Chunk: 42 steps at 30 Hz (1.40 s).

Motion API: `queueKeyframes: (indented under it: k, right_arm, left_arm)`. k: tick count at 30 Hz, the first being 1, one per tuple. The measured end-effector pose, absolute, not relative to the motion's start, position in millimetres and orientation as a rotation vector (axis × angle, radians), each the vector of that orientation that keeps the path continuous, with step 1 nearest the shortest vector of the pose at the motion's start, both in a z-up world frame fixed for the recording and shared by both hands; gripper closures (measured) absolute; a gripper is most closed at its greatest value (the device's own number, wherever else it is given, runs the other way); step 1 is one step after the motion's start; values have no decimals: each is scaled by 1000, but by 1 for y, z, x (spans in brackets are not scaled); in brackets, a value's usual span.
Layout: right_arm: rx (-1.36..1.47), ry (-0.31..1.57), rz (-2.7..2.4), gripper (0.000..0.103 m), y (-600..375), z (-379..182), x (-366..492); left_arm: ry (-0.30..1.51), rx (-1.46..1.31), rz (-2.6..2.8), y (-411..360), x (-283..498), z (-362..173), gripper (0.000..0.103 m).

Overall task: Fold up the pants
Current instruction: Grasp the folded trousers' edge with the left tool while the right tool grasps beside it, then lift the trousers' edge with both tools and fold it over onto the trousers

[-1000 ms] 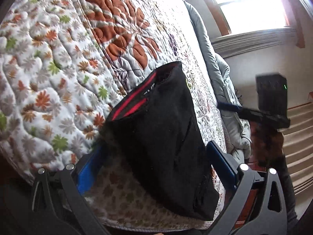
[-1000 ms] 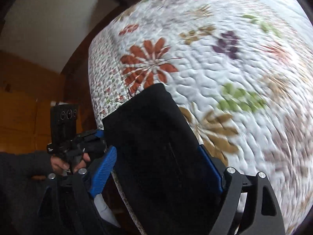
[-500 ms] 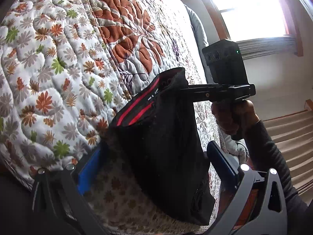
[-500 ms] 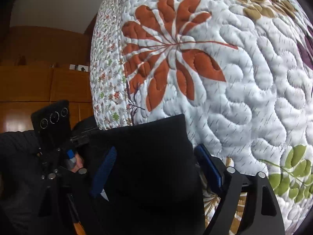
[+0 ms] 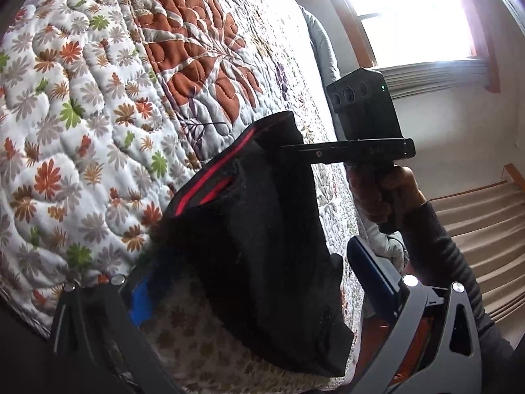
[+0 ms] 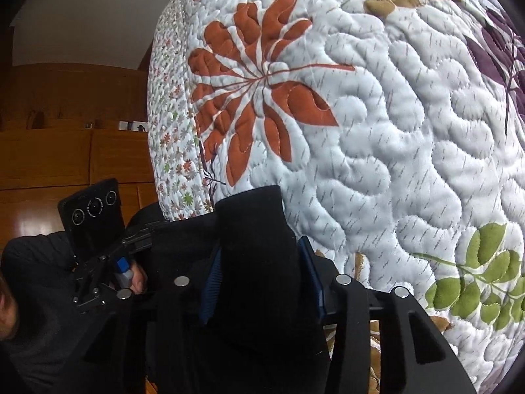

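Black fleece pants [image 5: 262, 246] run lengthwise away from you over the quilted bed [image 5: 98, 98]; your right tool [image 6: 259, 282], jaws just closing, pinches their far end, while your left tool [image 5: 256, 282] straddles the near end, spread.

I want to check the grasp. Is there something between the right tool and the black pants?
Nothing visible. The right tool, jaws just closing, already has a fold of the black pants between its blue pads, above the floral quilt.

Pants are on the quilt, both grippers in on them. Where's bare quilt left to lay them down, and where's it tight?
Free: the quilt beyond and to the left of the black pants, up past the big orange leaf. Tight: the near bed edge, where the left gripper straddles the pants, and their far corner, where the right gripper, its jaws just closing, has cloth between its fingers.
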State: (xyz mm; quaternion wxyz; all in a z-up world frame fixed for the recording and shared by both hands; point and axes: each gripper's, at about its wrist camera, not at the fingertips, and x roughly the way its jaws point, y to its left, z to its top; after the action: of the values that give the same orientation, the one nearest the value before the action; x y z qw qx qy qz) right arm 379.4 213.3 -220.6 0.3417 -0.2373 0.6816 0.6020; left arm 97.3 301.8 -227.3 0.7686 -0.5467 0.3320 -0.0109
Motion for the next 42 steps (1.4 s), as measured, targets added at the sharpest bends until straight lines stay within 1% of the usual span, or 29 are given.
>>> queueKeyframes:
  k: [5,6,7,9,10,14,16,20,22,30,31,38,42]
  right_arm:
    - [-632,1775,1555,57,212,-220,384]
    - [-642,1770,1550,57,213,-219,384]
    - [-653,1764,1542,58,214,-219,382]
    - [-680,1746,1525,58,215,-216,379]
    - [-694,1736,1516,57,215,-214,378]
    - [-777,1674,1466,58,218,-203,368]
    - [-827,1627,1438,60,219,-194,361]
    - [-891,1537,1392,63,213,-163,352]
    - [-906,1497,1368,64,207,-146,350]
    - [-923,1357,1269,65,172,-73,344]
    - [-924,1333,1251,67,166,-63,342]
    - [-924,1239,1163,71,125,-11,328]
    - [-919,1201,1124,73,101,8,318]
  left_arm:
    - [739,-1166,15,297,103,-224,4]
    - [747,-1163,28,296,105,-224,9]
    - [765,-1153,53,295,107,-223,30]
    - [818,-1165,87,298,108,-231,63]
    - [821,-1200,87,303,106,-236,70]
    - [828,-1156,90,300,107,-228,74]
    - [828,-1138,88,298,109,-223,77]
    - [816,-1119,75,296,114,-209,81]
    - [796,-1079,64,291,118,-191,83]
    - [737,-930,1,260,127,-126,84]
    - [732,-913,-9,255,128,-118,84]
    - [696,-808,-72,225,124,-78,85]
    - [686,-755,-108,206,116,-62,85]
